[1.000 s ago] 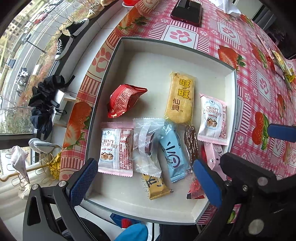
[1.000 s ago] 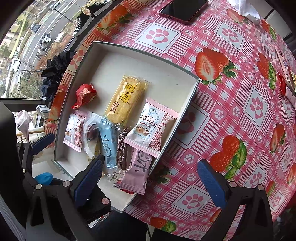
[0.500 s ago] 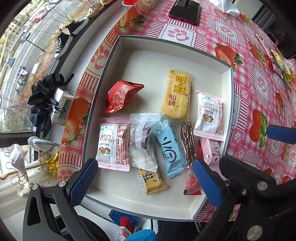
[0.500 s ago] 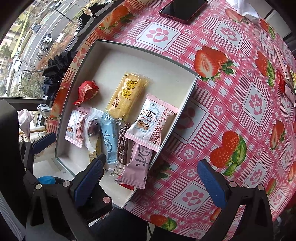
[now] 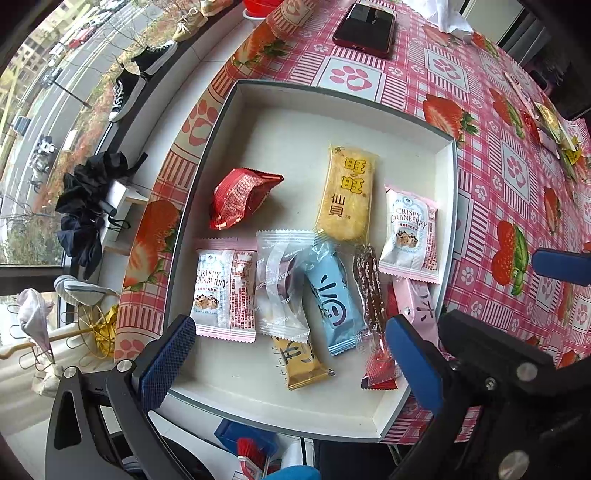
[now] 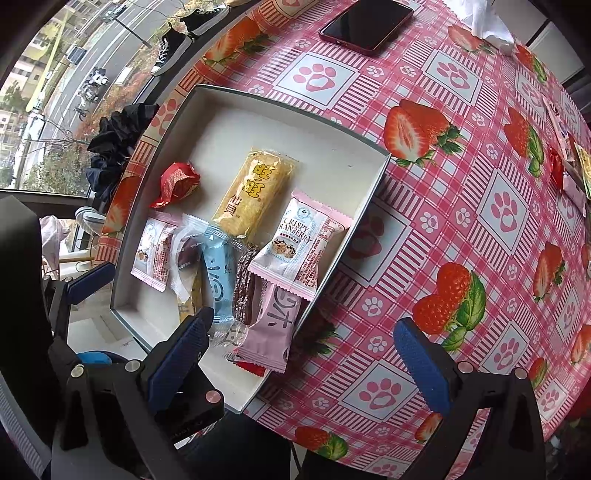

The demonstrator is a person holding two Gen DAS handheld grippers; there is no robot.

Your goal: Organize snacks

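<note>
A white tray (image 5: 343,110) (image 6: 236,110) lies at the table's near edge and holds several wrapped snacks: a yellow rice cracker (image 5: 347,194) (image 6: 255,195), a red packet (image 5: 240,197) (image 6: 177,182), two Crispy Cranberry packets (image 5: 225,291) (image 5: 410,236) (image 6: 299,243), a light blue bar (image 5: 332,299) (image 6: 218,273) and a pink packet (image 6: 273,328) by the tray's right wall. My left gripper (image 5: 288,360) hangs open above the tray's near end, holding nothing. My right gripper (image 6: 299,352) is open and empty over the tray's near right corner.
The table wears a pink strawberry and paw-print cloth (image 6: 461,221). A dark red phone (image 5: 365,26) (image 6: 365,26) lies beyond the tray. More loose snacks (image 5: 550,125) (image 6: 569,166) sit at the far right. A window with shoes (image 5: 136,81) on its ledge is to the left.
Both grippers have drawn back and up a little, so the tray looks slightly farther and more of it shows. Nothing in the tray has moved and both grippers stay open.
</note>
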